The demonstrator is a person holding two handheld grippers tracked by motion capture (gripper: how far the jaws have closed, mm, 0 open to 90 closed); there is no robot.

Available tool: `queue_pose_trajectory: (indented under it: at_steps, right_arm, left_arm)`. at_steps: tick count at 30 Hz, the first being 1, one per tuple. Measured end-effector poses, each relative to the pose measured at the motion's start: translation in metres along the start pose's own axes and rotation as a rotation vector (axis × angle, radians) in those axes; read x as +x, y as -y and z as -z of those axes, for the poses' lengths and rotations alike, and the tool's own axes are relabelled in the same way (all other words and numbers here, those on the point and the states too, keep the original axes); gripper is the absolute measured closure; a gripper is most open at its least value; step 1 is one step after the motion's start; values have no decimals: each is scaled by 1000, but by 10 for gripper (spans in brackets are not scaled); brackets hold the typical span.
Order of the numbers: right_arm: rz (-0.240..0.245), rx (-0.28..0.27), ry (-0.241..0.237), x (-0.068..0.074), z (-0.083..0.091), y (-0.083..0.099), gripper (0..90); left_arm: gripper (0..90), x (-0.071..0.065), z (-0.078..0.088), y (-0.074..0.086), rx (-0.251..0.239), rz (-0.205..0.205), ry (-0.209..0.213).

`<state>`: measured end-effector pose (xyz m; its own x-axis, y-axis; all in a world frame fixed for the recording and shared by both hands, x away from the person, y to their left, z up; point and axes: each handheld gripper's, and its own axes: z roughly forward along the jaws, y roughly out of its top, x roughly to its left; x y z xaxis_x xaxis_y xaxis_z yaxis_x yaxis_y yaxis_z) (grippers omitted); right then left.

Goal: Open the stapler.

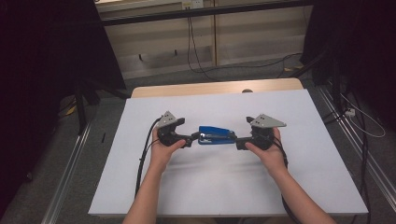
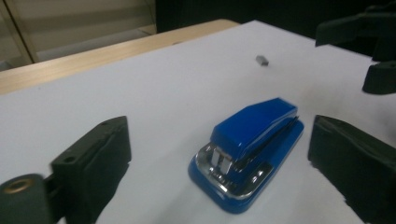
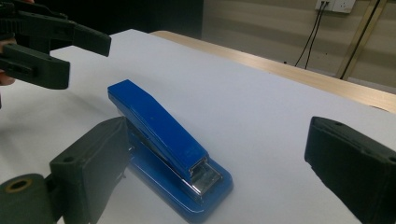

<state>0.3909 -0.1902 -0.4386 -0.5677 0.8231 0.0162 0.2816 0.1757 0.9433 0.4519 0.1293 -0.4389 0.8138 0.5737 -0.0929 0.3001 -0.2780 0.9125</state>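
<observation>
Blue stapler [image 1: 215,135] is lying flat near the middle of the white table [image 1: 233,186], long axis running left-right in the high view, sitting between the two grippers. In the left gripper view the stapler [image 2: 247,156] is showing its chrome hinge end toward the camera, with both black jaws standing wide apart either side of it and not touching it. In the right gripper view the stapler [image 3: 163,144] is showing its stapling mouth toward the camera; the jaws are wide apart here too, one jaw just beside or maybe brushing the blue base, cannot tell which, the other well clear. The left gripper [image 1: 192,138] is coming at one end and the right gripper [image 1: 239,141] at the other, each held in a hand, forearms entering from the bottom edge. Looks like a two-ended approach, likely pinning the base with one gripper and working the top arm with the other. To do it well: centre the stapler between the pads before closing, close across the narrow width of the body, keeping it flat so it is not skidding on the smooth sheet. A small grey bit [image 2: 262,59], maybe a staple strip, is lying further out on the table, well apart.
</observation>
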Motion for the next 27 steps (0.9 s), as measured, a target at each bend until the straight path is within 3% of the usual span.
queue_pose_trajectory:
  at_steps: [4,6,8,12,15,16,18,20,21,22,23,24,26,27]
  right_arm:
    - [4,9,-1,1,-1,1,63]
    - [4,11,-2,1,-2,1,63]
    - [2,18,-3,2,-4,2,63]
    - [-1,19,-1,2,-5,2,64]
    - [4,28,-4,6,-6,2,84]
    - [6,33,-16,7,-7,1,138]
    - [16,48,-92,12,-8,1,423]
    - [48,69,-115,18,-13,1,577]
    - [75,104,-156,24,-19,2,730]
    - [75,104,-156,24,-19,2,730]
    - [87,112,-159,26,-23,2,802]
    - [109,135,-191,30,-32,1,888]
    - [118,140,-194,31,-34,1,900]
    - [140,171,-207,34,-43,-1,900]
  left_arm:
    - [246,2,-2,3,26,-12,4]
    - [258,3,-4,5,40,-11,12]
    - [349,3,-6,7,56,-23,17]
    - [415,5,-10,11,86,-17,28]
    - [442,6,-10,11,83,-4,13]
    - [444,7,-9,11,78,0,12]
    - [439,8,-8,11,74,12,7]
    - [424,9,-7,10,77,17,-1]
    - [425,9,-7,10,76,18,-1]
    - [425,9,-7,10,76,18,0]
    - [424,9,-8,10,77,19,0]
    - [418,9,-9,11,75,21,0]
    - [419,8,-10,11,82,20,4]
    - [427,9,-10,12,87,16,6]
